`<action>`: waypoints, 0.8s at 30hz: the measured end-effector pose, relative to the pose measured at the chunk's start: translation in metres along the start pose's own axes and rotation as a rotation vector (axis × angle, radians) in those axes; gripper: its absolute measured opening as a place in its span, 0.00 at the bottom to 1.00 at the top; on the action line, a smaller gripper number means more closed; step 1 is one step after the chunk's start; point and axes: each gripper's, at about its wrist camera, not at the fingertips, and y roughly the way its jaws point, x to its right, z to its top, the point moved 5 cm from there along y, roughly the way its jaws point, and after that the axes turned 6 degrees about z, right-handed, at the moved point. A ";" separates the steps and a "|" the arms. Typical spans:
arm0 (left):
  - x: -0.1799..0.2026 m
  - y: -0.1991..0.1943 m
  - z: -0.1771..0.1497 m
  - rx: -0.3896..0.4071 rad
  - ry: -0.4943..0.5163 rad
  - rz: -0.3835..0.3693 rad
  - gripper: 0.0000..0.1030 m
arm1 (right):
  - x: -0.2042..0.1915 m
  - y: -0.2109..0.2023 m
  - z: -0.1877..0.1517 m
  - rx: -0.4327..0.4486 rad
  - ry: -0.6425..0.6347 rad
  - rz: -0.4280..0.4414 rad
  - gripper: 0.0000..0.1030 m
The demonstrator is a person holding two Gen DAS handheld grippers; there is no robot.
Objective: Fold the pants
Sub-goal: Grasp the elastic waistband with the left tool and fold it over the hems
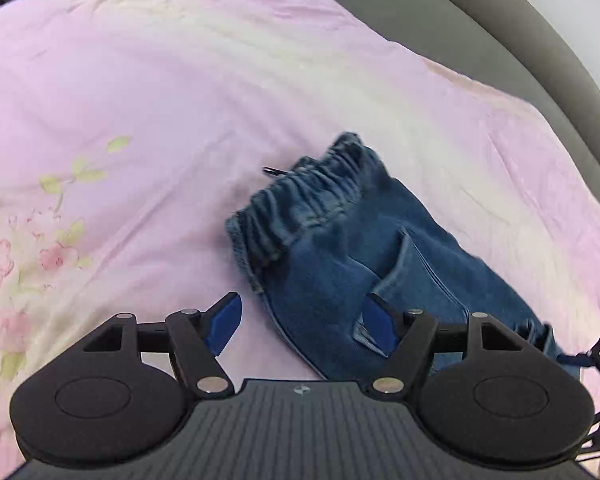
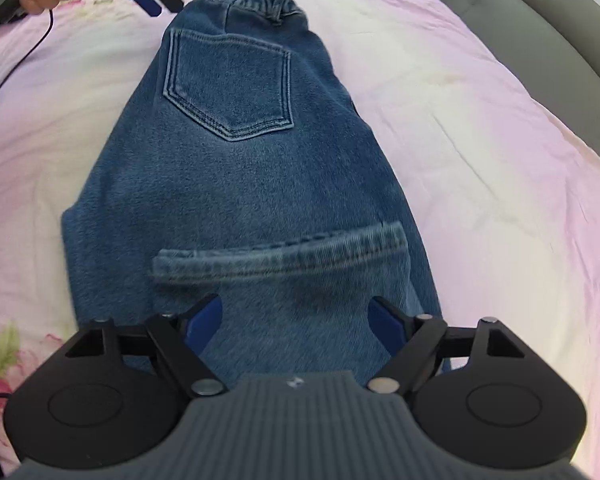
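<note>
Blue jeans lying flat on a pink bedsheet, folded over, with 1 back pocket facing up and the stretchy waistband bunched at the far end. Showing 1 leg hem lying across the denim, near the right gripper. Hovering over the near end of the jeans, that gripper spreading its 2 blue fingers wide, pinching nothing. Sitting beside the waistband end, the left gripper also spread wide, 1 finger over the sheet, 1 over the denim, gripping nothing. Showing pink flowers printed on the sheet. Running along the bed edge, a grey padded frame.
</note>
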 end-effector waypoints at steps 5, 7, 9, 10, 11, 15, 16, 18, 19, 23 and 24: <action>-0.015 0.020 0.008 -0.029 -0.096 -0.050 0.79 | 0.009 0.028 0.019 -0.043 -0.052 0.029 0.81; -0.018 0.031 0.010 -0.038 -0.112 -0.066 0.81 | 0.007 0.040 0.021 -0.066 -0.071 0.059 0.83; -0.019 0.037 0.012 -0.039 -0.124 -0.085 0.84 | 0.004 0.048 0.023 -0.081 -0.110 0.077 0.83; -0.020 0.040 0.013 -0.039 -0.129 -0.090 0.84 | 0.004 0.051 0.024 -0.088 -0.119 0.088 0.83; -0.021 0.043 0.014 -0.036 -0.133 -0.093 0.84 | 0.004 0.053 0.024 -0.093 -0.115 0.098 0.83; -0.022 0.057 0.018 -0.027 -0.140 -0.116 0.86 | 0.007 0.060 0.024 -0.116 -0.102 0.130 0.83; -0.021 0.061 0.018 -0.027 -0.132 -0.121 0.86 | 0.008 0.063 0.023 -0.119 -0.097 0.136 0.84; -0.019 0.064 0.020 -0.024 -0.120 -0.124 0.77 | 0.010 0.067 0.024 -0.121 -0.088 0.147 0.84; -0.019 0.063 0.020 -0.024 -0.121 -0.125 0.75 | 0.010 0.068 0.024 -0.123 -0.083 0.151 0.84; -0.013 0.051 0.018 0.018 -0.086 -0.110 0.57 | 0.011 0.071 0.023 -0.131 -0.075 0.155 0.84; -0.009 0.045 0.019 0.035 -0.074 -0.108 0.54 | 0.011 0.072 0.024 -0.133 -0.076 0.155 0.84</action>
